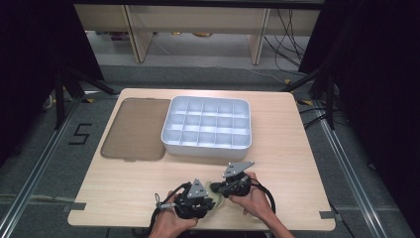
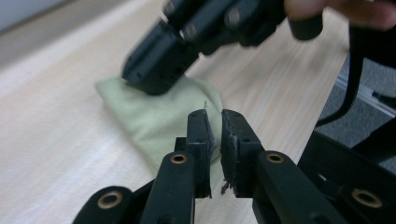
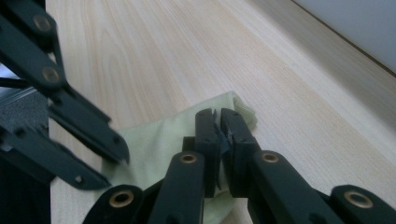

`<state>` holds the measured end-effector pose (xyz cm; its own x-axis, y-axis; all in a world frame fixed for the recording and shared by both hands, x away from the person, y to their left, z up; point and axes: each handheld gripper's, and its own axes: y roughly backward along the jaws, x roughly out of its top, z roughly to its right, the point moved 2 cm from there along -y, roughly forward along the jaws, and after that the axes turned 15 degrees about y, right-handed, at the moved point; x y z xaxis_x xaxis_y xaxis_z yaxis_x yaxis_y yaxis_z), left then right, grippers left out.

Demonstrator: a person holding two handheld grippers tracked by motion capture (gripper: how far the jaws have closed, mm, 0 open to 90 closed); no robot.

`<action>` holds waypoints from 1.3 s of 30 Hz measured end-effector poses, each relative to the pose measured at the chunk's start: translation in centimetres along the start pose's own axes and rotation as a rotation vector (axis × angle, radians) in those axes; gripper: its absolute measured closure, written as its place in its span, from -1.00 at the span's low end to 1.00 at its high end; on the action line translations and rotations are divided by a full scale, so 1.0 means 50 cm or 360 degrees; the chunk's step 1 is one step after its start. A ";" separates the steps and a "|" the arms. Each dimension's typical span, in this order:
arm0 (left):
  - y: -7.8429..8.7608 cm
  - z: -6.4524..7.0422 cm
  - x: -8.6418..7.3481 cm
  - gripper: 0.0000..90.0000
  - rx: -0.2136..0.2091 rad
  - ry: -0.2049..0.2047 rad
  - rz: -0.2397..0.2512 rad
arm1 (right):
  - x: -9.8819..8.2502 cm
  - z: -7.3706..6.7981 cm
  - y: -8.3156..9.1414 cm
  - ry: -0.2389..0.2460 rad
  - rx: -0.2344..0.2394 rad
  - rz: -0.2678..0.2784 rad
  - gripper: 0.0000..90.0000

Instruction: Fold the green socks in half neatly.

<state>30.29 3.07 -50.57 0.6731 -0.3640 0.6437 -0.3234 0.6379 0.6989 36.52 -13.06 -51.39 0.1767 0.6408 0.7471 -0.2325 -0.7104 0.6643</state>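
Green cloth (image 1: 214,197) near the tray (image 1: 207,148) — left gripper (image 2: 215,122) and right gripper (image 3: 218,120) both angled down, jaws pinched shut on it.

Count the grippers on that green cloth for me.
2: the left gripper is shut on the green cloth's near edge; the right gripper is shut on its far end.

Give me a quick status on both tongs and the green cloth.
Left tongs shut, right tongs shut, both on the green cloth. Cloth flat at near table edge. Nothing in the way.
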 end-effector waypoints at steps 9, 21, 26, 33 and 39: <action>-0.015 -0.002 -0.009 0.86 0.0008 0.0004 -0.0005 | 0.000 0.000 0.000 0.0012 -0.0003 0.0001 0.90; -0.016 -0.001 -0.012 0.86 0.0013 0.0022 0.0002 | 0.011 0.022 0.026 -0.0173 -0.0013 0.0099 0.36; -0.015 -0.002 -0.011 0.86 0.0015 0.0003 0.0007 | 0.005 0.024 0.013 -0.0216 0.0055 0.0056 0.14; -0.015 -0.001 -0.011 0.84 0.0021 -0.0013 0.0004 | 0.000 0.019 -0.013 -0.0212 0.0064 -0.0067 0.08; -0.016 0.002 -0.014 0.83 0.0015 0.0016 0.0009 | -0.002 0.016 -0.022 -0.0240 0.0091 -0.0113 0.08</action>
<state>30.01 2.73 -51.56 0.6779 -0.3537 0.6445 -0.3333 0.6336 0.6982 37.50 -12.57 -52.17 0.3334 0.6419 0.6905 -0.1606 -0.6830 0.7125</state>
